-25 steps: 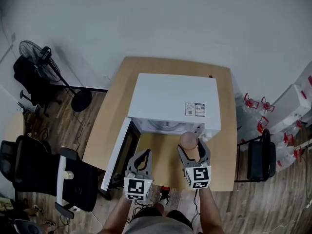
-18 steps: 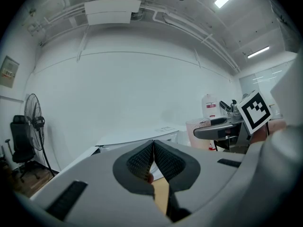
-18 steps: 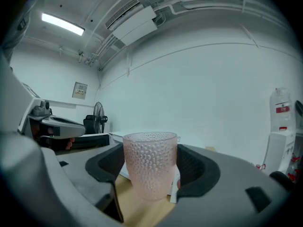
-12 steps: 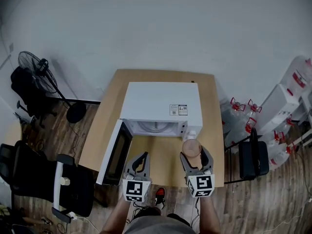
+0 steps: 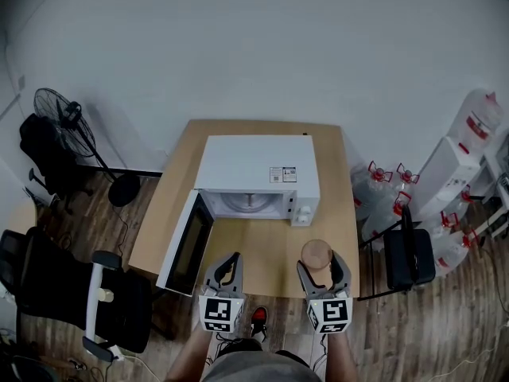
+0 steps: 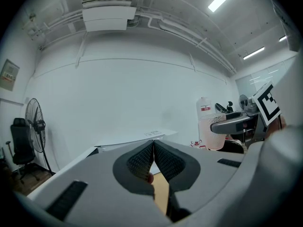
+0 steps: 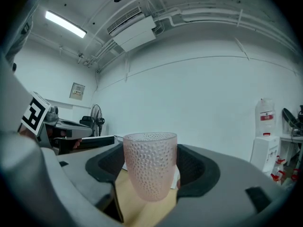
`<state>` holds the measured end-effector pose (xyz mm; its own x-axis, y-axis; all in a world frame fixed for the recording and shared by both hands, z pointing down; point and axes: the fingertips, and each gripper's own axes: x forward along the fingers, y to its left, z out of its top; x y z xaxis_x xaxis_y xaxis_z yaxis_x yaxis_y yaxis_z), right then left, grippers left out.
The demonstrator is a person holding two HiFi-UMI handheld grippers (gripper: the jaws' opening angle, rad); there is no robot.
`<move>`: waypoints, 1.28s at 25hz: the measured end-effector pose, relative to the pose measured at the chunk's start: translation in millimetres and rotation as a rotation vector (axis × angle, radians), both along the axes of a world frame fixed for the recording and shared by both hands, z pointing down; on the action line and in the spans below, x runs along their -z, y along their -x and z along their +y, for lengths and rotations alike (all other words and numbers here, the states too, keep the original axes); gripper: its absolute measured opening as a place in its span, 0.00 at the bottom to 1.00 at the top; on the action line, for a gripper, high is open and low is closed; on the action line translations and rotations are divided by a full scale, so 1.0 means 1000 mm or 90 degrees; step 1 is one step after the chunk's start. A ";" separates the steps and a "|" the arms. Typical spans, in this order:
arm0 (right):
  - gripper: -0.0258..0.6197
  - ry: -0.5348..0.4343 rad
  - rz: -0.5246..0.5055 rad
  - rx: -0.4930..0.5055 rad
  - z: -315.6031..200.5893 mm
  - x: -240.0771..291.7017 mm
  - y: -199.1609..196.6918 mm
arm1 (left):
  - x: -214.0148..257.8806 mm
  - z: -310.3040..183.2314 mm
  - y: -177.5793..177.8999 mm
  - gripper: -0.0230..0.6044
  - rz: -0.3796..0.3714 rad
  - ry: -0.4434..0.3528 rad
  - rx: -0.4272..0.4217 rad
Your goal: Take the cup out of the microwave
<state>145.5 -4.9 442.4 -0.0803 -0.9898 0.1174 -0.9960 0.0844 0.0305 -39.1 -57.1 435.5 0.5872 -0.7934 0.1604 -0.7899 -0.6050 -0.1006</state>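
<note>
From the head view, a white microwave (image 5: 256,164) sits on a wooden table (image 5: 328,146), its door (image 5: 184,241) swung wide to the left and its cavity showing only the turntable. The cup (image 5: 316,254) is outside the oven, over the table's front right part, near the edge and well apart from the microwave. The right gripper (image 5: 321,261) pinches it from both sides. The left gripper (image 5: 230,263) hangs over the table's front edge, just right of the open door, with nothing in it. From this height it is hard to tell whether the cup's base touches the wood or is held clear of it. A standing fan (image 5: 60,110) and a black chair (image 5: 75,289) stand on the floor to the left, and water bottles (image 5: 382,193) stand to the right.

In the left gripper view, the left gripper (image 6: 153,150) has its ribbed pads pressed together at the tips, with nothing between them. The cup (image 6: 210,135) shows at the right edge.

In the right gripper view, the right gripper (image 7: 151,167) has its jaws closed on the dimpled pink cup (image 7: 150,164), which stands upright, with pale wood showing beneath it.
</note>
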 end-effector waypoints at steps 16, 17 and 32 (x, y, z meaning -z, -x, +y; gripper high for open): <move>0.59 0.008 -0.009 -0.019 0.058 -0.015 -0.007 | -0.002 0.037 0.002 0.07 -0.007 0.001 0.000; 0.59 0.007 -0.009 -0.019 0.059 -0.015 -0.007 | -0.002 0.038 0.002 0.07 -0.007 0.000 -0.001; 0.59 0.001 0.000 -0.005 0.054 -0.013 -0.007 | 0.000 0.035 -0.003 0.07 -0.011 -0.001 0.001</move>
<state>152.2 48.6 455.0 -0.0728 -0.9902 0.1189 -0.9966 0.0769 0.0302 -35.7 -22.0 435.4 0.5824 -0.7949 0.1700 -0.7893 -0.6030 -0.1155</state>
